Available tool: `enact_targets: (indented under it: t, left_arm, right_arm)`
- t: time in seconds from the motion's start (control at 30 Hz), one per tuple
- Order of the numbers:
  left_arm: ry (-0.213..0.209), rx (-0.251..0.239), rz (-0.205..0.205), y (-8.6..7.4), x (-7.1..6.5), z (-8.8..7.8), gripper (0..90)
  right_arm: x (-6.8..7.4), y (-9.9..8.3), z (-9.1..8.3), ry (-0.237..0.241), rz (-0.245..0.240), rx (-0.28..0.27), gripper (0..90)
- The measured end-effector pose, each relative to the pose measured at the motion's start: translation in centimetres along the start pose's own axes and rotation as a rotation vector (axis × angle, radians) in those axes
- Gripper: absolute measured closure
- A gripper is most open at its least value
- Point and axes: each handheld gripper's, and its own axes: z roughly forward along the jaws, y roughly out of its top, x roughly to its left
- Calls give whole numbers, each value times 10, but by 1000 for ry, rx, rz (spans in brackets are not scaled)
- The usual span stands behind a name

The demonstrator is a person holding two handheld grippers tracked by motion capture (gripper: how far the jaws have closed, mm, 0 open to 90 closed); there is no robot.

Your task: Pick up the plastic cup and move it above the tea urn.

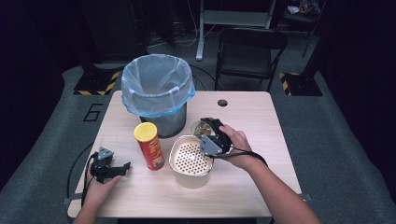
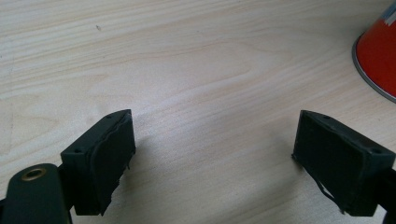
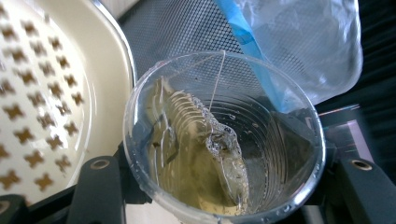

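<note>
Between the jaws of your right gripper point(image 3: 224, 186) sits one clear plastic cup point(image 3: 224, 135), pinched at its sides and tilted. Inside it lies a wet tea bag point(image 3: 205, 140) with its string running up to the rim, in a little pale yellow liquid. In the high view, this gripper point(image 1: 211, 133) and cup point(image 1: 200, 128) are near the middle of the table point(image 1: 243, 186), just behind a cream colander point(image 1: 189, 156) and just in front of the bin point(image 1: 158, 91).

The colander is one shallow, rounded-square bowl with a perforated base; nothing lies in it.

The bin is one dark mesh wastebasket lined with a pale blue plastic bag; you cannot tell from these views what is inside.

To the left of the colander stands one upright red chip can point(image 1: 149, 145) with a yellow lid on.

At the near left of the table, your left gripper point(image 1: 116, 169) rests low over the wood. Its jaws are spread wide with nothing between them, and the base of the red can point(image 2: 378, 60) is off to one side.
</note>
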Motion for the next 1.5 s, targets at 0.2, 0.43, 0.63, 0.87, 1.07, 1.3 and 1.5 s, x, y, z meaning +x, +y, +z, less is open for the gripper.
enact_targets:
  t: [0.2, 0.43, 0.63, 0.87, 1.07, 1.3, 1.5]
  left_arm:
    - [0, 0, 0, 0, 0, 0, 122]
    - [0, 0, 0, 0, 0, 0, 123]
    - [-3, -2, -6, 0, 0, 0, 122]
    - [-2, -1, 0, 0, 0, 0, 123]
    - [-2, 0, 1, 0, 0, 0, 123]
    - [-2, -1, 0, 0, 0, 0, 123]
    - [-1, -1, 1, 0, 0, 0, 122]
  right_arm:
    - [13, 7, 0, -83, -200, 46, 371]
    - [31, 17, 1, -184, -541, 102, 374]
    - [40, 22, -2, -236, -770, 123, 375]
    - [44, 28, -6, -224, -946, 127, 372]
    - [38, 34, -10, -235, -942, 114, 371]
    - [37, 36, -13, -242, -949, 100, 370]
    - [36, 39, -16, -247, -937, 89, 369]
